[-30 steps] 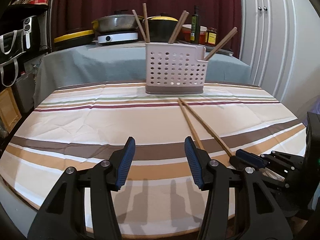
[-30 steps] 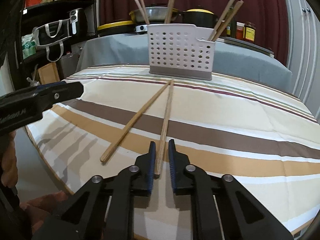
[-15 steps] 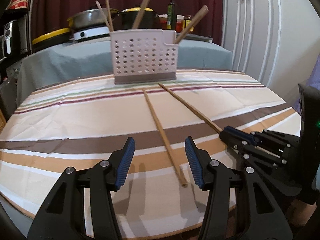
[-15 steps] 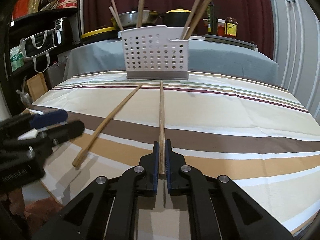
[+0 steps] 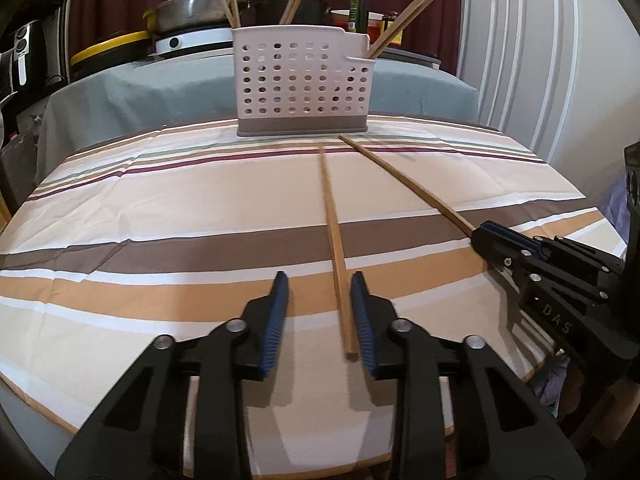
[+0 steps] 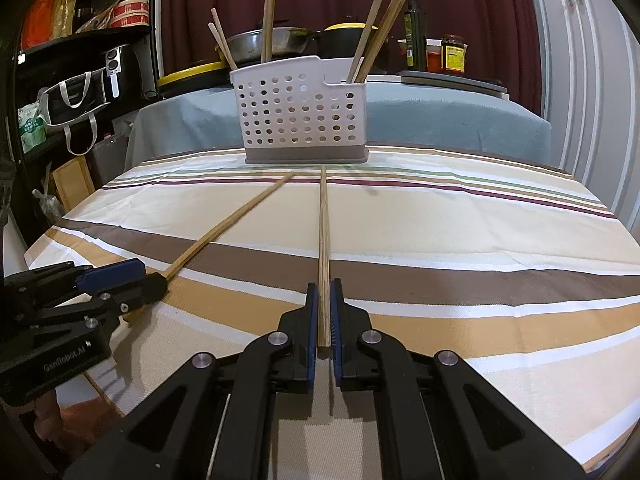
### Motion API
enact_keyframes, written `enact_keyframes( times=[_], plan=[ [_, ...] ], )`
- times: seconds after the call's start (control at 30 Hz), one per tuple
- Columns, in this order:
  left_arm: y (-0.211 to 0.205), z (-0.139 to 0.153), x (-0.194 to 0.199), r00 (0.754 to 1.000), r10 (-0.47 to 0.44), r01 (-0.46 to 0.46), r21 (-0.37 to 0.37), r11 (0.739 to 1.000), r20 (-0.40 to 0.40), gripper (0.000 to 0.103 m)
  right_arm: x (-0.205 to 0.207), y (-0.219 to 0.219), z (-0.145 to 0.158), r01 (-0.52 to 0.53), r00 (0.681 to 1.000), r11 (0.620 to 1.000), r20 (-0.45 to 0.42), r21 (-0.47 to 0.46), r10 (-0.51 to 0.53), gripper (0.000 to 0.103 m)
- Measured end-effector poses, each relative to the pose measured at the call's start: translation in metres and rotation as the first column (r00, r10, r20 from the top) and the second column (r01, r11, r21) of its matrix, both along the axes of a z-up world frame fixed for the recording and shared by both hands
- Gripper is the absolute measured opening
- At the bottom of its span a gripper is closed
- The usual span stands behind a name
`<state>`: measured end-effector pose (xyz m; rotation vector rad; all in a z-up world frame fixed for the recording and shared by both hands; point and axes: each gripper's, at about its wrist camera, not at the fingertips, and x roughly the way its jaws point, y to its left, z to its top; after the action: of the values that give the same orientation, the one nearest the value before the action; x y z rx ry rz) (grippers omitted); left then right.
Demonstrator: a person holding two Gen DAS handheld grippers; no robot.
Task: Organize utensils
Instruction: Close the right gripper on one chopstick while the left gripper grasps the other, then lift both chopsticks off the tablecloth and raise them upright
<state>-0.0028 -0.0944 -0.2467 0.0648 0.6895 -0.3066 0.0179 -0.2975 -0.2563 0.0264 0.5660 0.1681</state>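
Observation:
A white perforated utensil caddy [image 5: 300,80] [image 6: 304,116] stands at the far side of the striped table, with several wooden chopsticks upright in it. Two more chopsticks lie on the cloth in front of it. My right gripper [image 6: 323,300] is shut on the near end of one chopstick [image 6: 323,220], whose far tip points at the caddy's base. My left gripper [image 5: 319,300] is open around the near end of the other chopstick [image 5: 332,220], which lies close to its right finger. Each gripper shows in the other's view: right gripper [image 5: 500,244], left gripper [image 6: 132,276].
The striped tablecloth [image 5: 160,208] runs to the round table's front edge just under both grippers. Behind the table a grey-covered counter [image 6: 440,120] carries pots, a bottle and jars. Dark shelves [image 6: 80,60] stand at the left, white cupboard doors [image 5: 520,60] at the right.
My left gripper has swung right over the loose chopstick and its jaws have narrowed around it. My right gripper stays shut on its chopstick, now lined up straight toward the caddy.

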Motion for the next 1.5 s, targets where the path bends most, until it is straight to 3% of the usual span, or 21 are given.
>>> enact_keyframes(
  times=[0.17, 0.3, 0.8, 1.0, 1.23, 1.5],
  plan=[
    [0.0, 0.0, 0.0, 1.0, -0.019, 0.019, 0.01, 1.0, 0.008, 0.015, -0.002, -0.001, 0.002, -0.004, 1.0, 1.0, 0.011, -0.001, 0.004, 0.009],
    [0.002, 0.0, 0.002, 0.999, -0.027, 0.026, 0.02, 0.999, 0.024, 0.008, -0.005, -0.001, 0.003, -0.009, 1.0, 1.0, 0.023, -0.005, 0.009, 0.02],
    [0.018, -0.002, 0.004, 1.0, 0.004, -0.003, -0.022, 1.0, 0.031, 0.011, -0.013, 0.001, -0.003, -0.018, 0.999, 1.0, 0.043, -0.023, 0.019, 0.021],
    [0.02, -0.003, 0.0, 0.999, 0.002, -0.001, -0.046, 0.999, 0.035, 0.011, -0.013, 0.002, -0.003, -0.031, 0.999, 0.999, 0.041, -0.017, 0.032, 0.008],
    [0.023, -0.002, -0.001, 1.0, 0.001, 0.001, -0.061, 0.998, 0.029, 0.007, -0.015, 0.002, 0.001, -0.027, 0.999, 1.0, 0.047, -0.016, 0.028, 0.007],
    [0.023, 0.014, -0.01, 0.993, -0.006, 0.008, -0.021, 1.0, 0.118, 0.006, -0.022, 0.004, 0.015, -0.017, 0.995, 0.999, 0.096, -0.033, 0.02, 0.007]
  ],
)
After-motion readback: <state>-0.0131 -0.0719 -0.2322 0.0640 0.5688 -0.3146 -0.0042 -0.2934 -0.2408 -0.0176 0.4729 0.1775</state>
